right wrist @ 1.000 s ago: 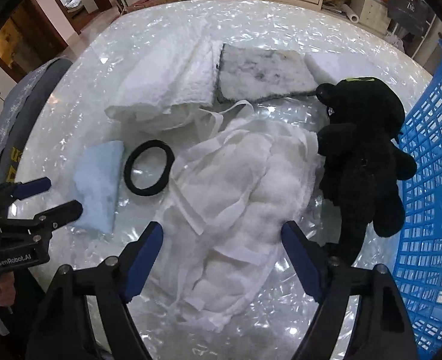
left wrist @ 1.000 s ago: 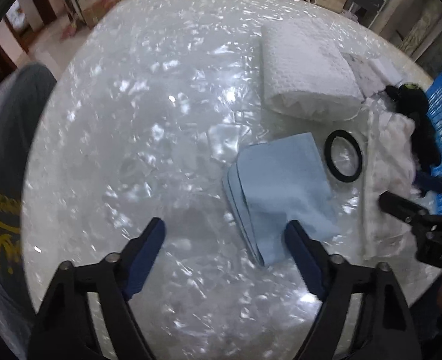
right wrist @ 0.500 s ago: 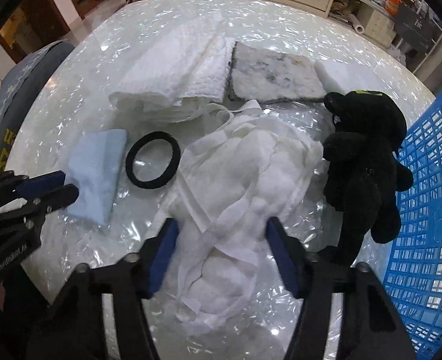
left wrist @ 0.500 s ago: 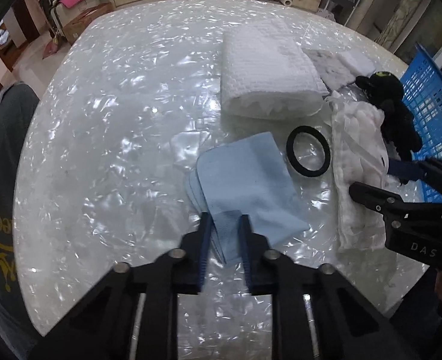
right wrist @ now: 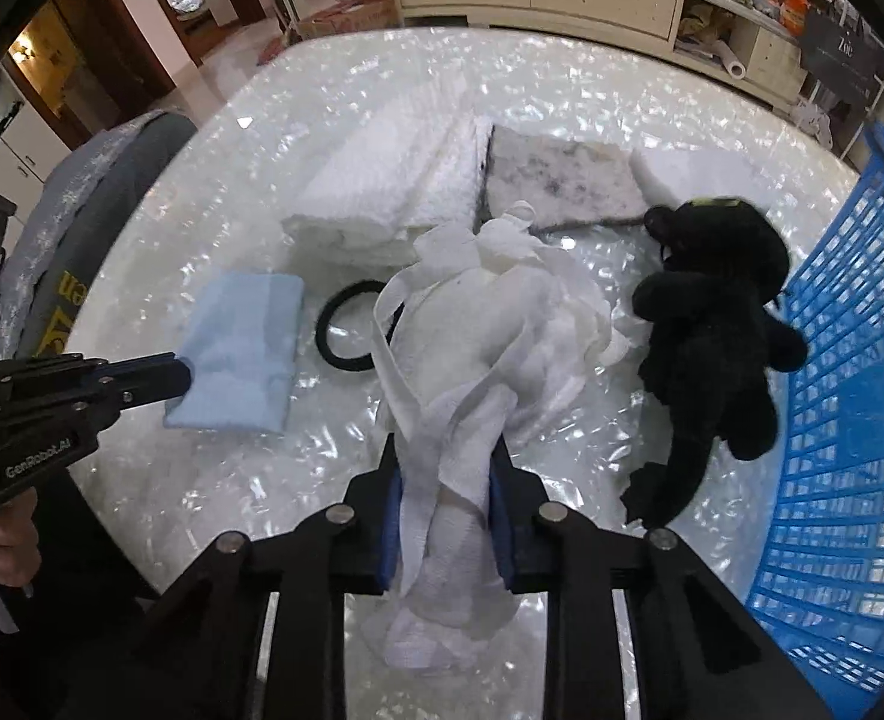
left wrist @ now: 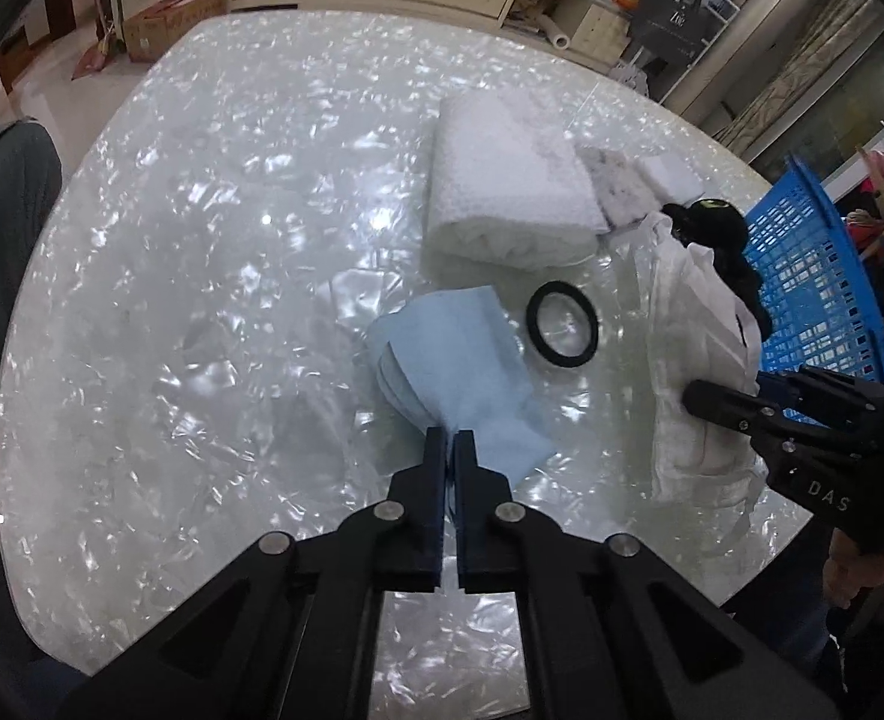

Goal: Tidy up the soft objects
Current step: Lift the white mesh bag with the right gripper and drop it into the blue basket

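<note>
Left gripper (left wrist: 448, 438) pinches the blue cloth (left wrist: 460, 360) mid-frame; right gripper (right wrist: 445, 462) is closing on the white gauzy bundle (right wrist: 478, 348). Pickup step; next, probably carry both to the blue basket (right wrist: 850, 420) at right.

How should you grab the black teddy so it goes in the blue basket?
Probably pinch the black plush toy around its narrow middle from above: it lies flat on the table beside the blue basket, limbs splayed, and its body looks thin enough for the fingers.

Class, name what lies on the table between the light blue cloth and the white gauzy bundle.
A black ring lies between the blue cloth and the white bundle, clearest in the left wrist view.
</note>
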Action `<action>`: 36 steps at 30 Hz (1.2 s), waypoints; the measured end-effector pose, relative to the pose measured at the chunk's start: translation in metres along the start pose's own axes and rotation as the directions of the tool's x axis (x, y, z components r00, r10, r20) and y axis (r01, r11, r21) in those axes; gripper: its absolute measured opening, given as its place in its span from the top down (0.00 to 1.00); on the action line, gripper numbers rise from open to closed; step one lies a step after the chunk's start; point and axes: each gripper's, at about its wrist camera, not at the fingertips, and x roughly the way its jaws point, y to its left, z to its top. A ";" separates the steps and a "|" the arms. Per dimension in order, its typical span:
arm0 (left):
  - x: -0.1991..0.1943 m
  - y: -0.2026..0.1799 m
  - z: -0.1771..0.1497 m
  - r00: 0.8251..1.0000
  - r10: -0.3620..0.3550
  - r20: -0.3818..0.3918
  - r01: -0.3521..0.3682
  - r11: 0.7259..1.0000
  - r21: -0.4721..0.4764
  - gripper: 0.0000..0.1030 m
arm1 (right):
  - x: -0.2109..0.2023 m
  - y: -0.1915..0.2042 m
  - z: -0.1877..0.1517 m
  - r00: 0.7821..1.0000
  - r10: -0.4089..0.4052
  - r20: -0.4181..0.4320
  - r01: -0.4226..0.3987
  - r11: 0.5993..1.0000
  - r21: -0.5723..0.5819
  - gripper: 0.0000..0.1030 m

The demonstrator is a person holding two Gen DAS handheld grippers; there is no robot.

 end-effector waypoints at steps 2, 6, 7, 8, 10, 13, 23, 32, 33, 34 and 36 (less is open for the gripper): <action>-0.009 -0.001 -0.004 1.000 -0.005 0.013 0.005 1.000 0.002 0.99 | -0.011 0.000 -0.001 1.000 0.003 0.010 -0.003 1.000 -0.009 0.78; -0.027 -0.008 -0.005 0.999 -0.020 0.041 0.020 1.000 0.012 0.99 | -0.035 0.000 -0.006 1.000 0.006 0.027 -0.005 1.000 -0.022 0.78; -0.032 -0.010 -0.005 0.999 -0.022 0.049 0.021 1.000 0.017 0.99 | -0.041 -0.002 -0.006 0.999 0.009 0.033 -0.009 1.000 -0.023 0.78; -0.038 -0.013 -0.006 0.998 -0.026 0.059 0.024 0.999 0.022 0.99 | -0.050 -0.003 -0.007 0.999 0.012 0.044 -0.011 1.000 -0.025 0.78; -0.049 -0.017 -0.007 0.996 -0.038 0.076 0.036 0.999 0.032 0.99 | -0.066 -0.002 -0.006 0.998 0.012 0.066 -0.010 1.000 -0.029 0.78; -0.065 -0.031 -0.008 0.993 -0.050 0.104 0.044 0.997 0.061 0.99 | -0.089 -0.007 -0.007 0.995 0.020 0.095 -0.018 0.999 -0.026 0.78; -0.100 -0.077 0.003 0.981 -0.106 0.161 0.081 0.985 0.153 0.99 | -0.151 -0.046 -0.017 0.983 -0.004 0.186 0.003 1.000 0.005 0.78; -0.103 -0.104 0.009 0.977 -0.131 0.171 0.097 0.976 0.196 0.99 | -0.187 -0.119 -0.024 0.964 -0.099 0.247 0.073 0.991 0.115 0.78; -0.102 -0.106 0.009 0.977 -0.133 0.169 0.099 0.975 0.198 0.99 | -0.187 -0.122 -0.024 0.962 -0.115 0.250 0.086 0.989 0.122 0.78; -0.102 -0.108 0.009 0.977 -0.134 0.168 0.100 0.975 0.198 0.99 | -0.190 -0.131 -0.023 0.961 -0.125 0.245 0.095 0.987 0.128 0.78; -0.100 -0.111 0.010 0.977 -0.138 0.166 0.103 0.974 0.202 0.99 | -0.186 -0.144 -0.024 0.964 -0.142 0.223 0.111 0.983 0.146 0.78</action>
